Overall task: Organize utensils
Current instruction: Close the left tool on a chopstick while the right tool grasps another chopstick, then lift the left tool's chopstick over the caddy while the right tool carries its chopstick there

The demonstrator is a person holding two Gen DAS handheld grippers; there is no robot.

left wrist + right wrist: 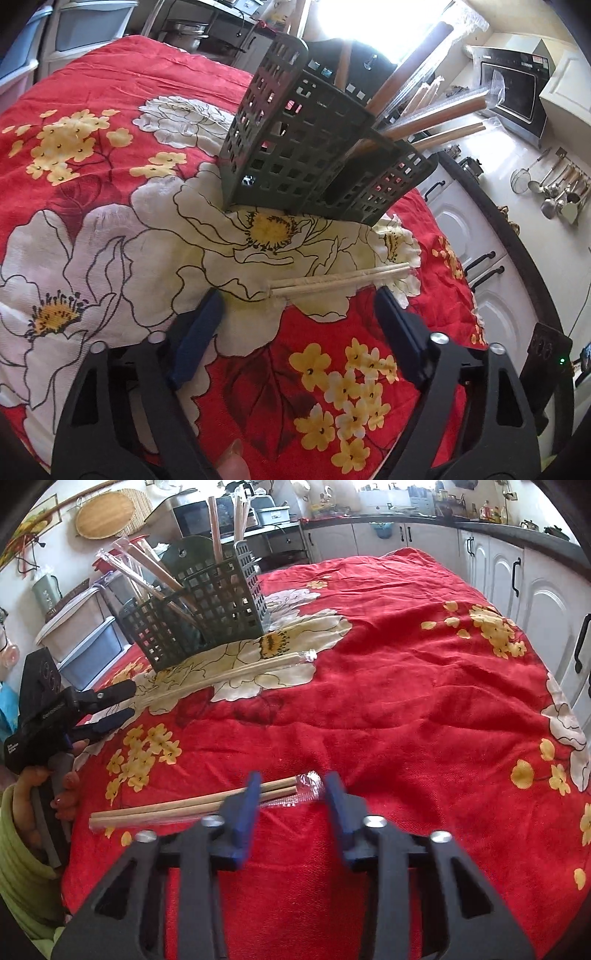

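On the table's red flowered cloth (406, 686), we see our left tongs (299, 295) open around a plastic-wrapped pair of pale wooden chopsticks (340, 279) beside the dark green lattice utensil basket (295, 147). Our right tongs (291, 786), partly open, straddle a second wrapped pair of chopsticks (177, 808), gripping nothing.

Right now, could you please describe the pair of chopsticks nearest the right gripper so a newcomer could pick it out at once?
Start from the red flowered cloth covering the table, then find the dark green slotted utensil caddy. Come to the cloth's bare red near edge: the wrapped chopsticks lie there, clear wrapper end between the right gripper jaws. The other loose pair lies on a white flower beside the caddy.
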